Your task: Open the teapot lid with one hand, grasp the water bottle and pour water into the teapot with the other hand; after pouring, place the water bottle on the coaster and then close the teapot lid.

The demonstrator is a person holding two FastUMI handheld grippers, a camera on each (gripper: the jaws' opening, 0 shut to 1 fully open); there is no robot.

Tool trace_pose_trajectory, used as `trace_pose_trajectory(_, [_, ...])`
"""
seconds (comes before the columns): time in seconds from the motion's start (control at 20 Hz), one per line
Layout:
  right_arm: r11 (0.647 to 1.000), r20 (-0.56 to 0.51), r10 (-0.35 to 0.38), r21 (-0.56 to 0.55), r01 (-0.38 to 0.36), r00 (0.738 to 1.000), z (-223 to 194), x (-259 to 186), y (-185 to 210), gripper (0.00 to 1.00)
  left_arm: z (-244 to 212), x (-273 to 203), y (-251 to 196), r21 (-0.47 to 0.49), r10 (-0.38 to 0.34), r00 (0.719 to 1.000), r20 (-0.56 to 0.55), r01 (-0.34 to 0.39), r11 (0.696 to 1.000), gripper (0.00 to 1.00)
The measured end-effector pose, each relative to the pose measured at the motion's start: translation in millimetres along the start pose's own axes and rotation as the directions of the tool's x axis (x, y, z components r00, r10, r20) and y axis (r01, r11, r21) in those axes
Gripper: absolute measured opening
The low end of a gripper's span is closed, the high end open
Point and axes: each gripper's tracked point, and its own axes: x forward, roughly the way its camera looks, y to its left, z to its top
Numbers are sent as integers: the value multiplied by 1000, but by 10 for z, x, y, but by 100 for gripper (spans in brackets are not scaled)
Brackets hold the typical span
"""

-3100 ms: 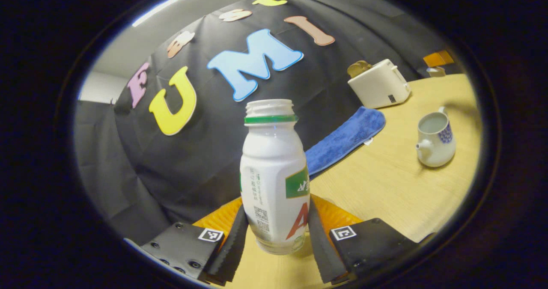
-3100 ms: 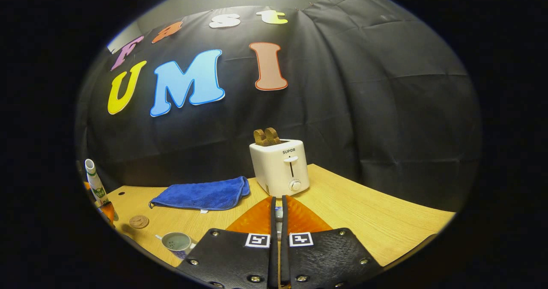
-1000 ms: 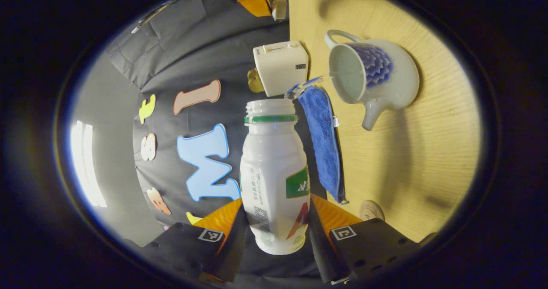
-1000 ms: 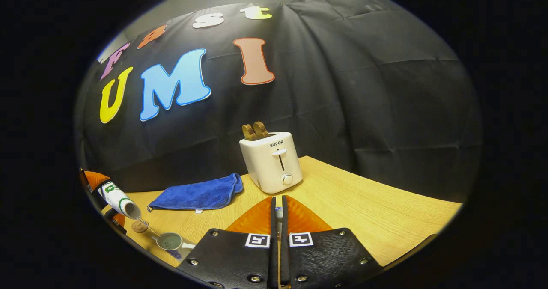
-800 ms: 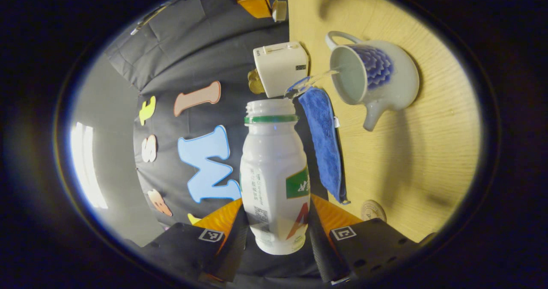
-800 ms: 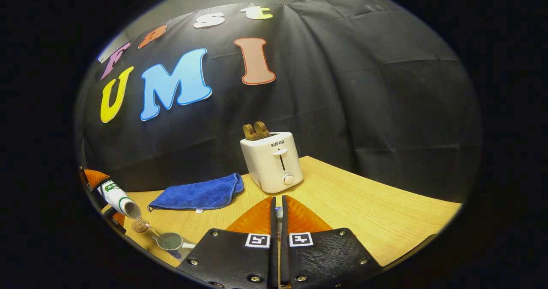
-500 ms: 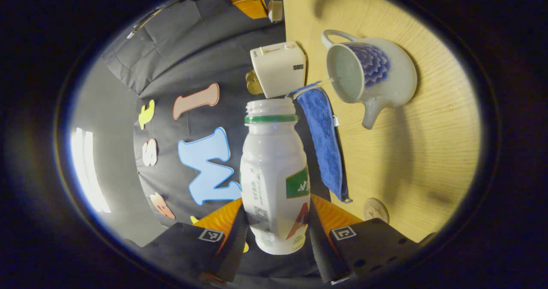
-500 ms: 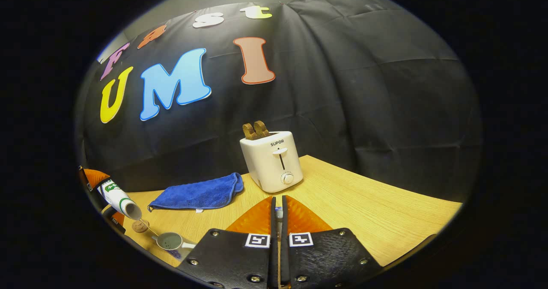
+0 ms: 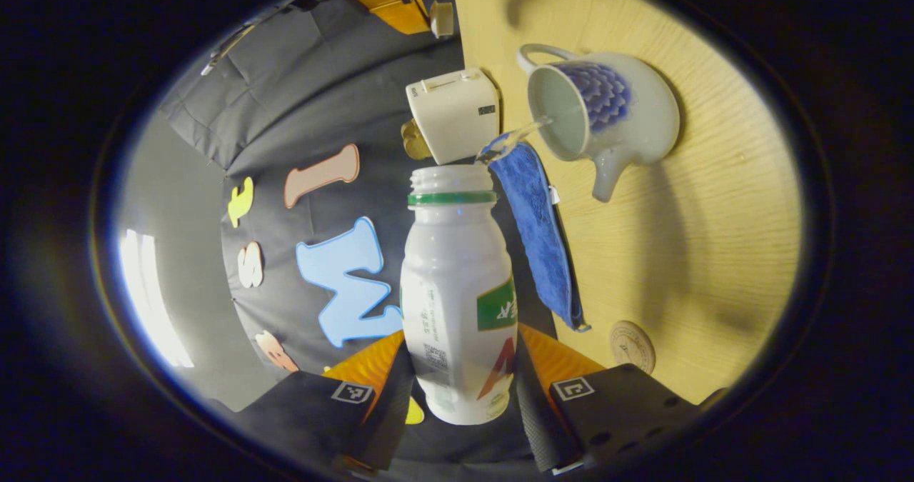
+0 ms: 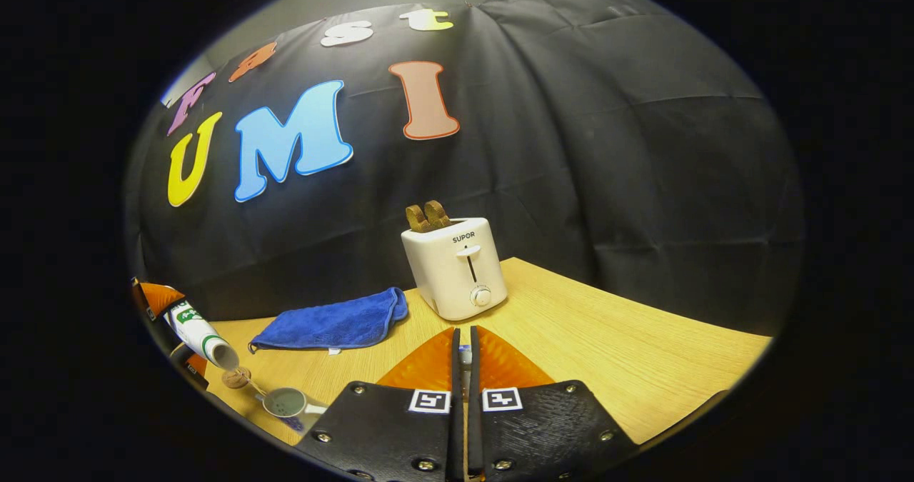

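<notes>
White plastic, banded green at the neck: the water bottle (image 9: 457, 296) sits between the fingers of the left tongs (image 9: 460, 389), both of which press against its lower body. The bottle is uncapped and tipped over so that its mouth points toward the teapot (image 9: 607, 118). A thin stream of water (image 9: 525, 131) leaves the mouth and runs into the teapot's open top. The teapot is pale with a blue pattern on its side; it stands lidless on the wooden desk (image 9: 714, 239), spout toward the left tongs' side and handle away from it.

In the right gripper view the same pouring shows small at the lower left: the tilted water bottle (image 10: 196, 333) above the teapot (image 10: 285, 402), with the left tongs (image 10: 161, 303) holding the bottle at the picture's edge. The round coaster (image 9: 632, 346) lies bare on the desk, near the teapot and just beside the end of a blue cloth (image 9: 539, 246). A white toaster (image 10: 457, 268) with two brown slices in its slots stands beyond the cloth, near the black wall.

The right tongs (image 10: 463, 375) are held above the desk, drawn narrow, with a slim gap between the fingers. A small pale thing shows in that gap, too hidden to identify, so I cannot tell whether the fingers press on it.
</notes>
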Motion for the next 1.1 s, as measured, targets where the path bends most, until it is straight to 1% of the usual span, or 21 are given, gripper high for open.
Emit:
trace_pose_trajectory(0.7, [1000,-10,3,7,-3,1000,-22,13,-2,2,50,-4,38,73,6,1000,23,-7,997,77])
trace_pose_trajectory(1.1, [1000,-14,0,8,1,1000,-31,15,-5,2,58,4,50,97,6,1000,27,-8,995,76])
